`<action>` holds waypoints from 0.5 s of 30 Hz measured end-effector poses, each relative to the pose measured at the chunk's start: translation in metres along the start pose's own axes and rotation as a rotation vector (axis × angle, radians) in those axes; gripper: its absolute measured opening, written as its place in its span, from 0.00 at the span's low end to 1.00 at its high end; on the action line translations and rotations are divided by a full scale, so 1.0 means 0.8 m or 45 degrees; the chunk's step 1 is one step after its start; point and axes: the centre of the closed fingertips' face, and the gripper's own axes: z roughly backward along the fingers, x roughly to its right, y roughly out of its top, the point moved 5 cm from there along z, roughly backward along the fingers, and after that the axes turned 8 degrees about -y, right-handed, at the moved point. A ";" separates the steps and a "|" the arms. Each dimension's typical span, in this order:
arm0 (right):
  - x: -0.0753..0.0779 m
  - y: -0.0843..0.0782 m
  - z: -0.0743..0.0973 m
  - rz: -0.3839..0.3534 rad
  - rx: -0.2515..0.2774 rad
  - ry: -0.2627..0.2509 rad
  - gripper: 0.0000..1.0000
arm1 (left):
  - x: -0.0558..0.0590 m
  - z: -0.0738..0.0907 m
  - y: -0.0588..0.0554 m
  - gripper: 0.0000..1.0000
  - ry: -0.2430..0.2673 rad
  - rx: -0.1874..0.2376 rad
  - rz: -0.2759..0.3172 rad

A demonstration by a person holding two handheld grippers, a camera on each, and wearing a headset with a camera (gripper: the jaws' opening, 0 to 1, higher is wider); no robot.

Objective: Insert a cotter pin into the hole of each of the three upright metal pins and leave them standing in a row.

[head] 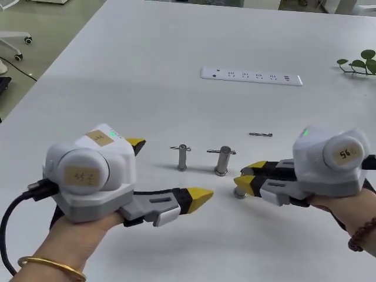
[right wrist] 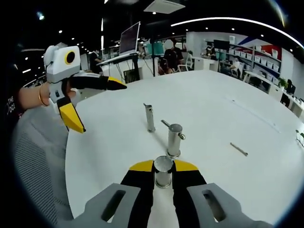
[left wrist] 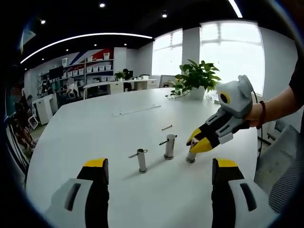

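Note:
Three short metal pins stand on the white table (head: 147, 88). The left pin (head: 182, 157) and the middle pin (head: 222, 160) each carry a cotter pin through the top. The third pin (right wrist: 163, 172) stands nearest me, and my right gripper (right wrist: 163, 167) is shut on it, its yellow tips on either side. In the head view that gripper (head: 245, 177) comes in from the right over the third pin (head: 239, 192). My left gripper (head: 168, 170) hangs wide open left of the row, holding nothing. A loose cotter pin (head: 260, 134) lies behind the pins.
A white power strip (head: 251, 76) lies further back on the table. A potted plant (head: 358, 63) stands at the far right edge. Bare tabletop surrounds the pins. Office desks, shelves and seated people show in the background of the gripper views.

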 end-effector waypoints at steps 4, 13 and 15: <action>0.001 -0.001 -0.001 0.012 0.005 -0.007 0.09 | 0.001 -0.001 0.000 0.89 -0.006 -0.007 -0.001; 0.002 -0.010 -0.005 -0.023 -0.022 0.012 0.11 | 0.001 -0.001 -0.002 0.89 -0.009 -0.017 -0.004; 0.001 -0.011 -0.005 -0.035 -0.022 0.008 0.12 | 0.001 -0.001 -0.002 0.90 -0.006 -0.016 -0.004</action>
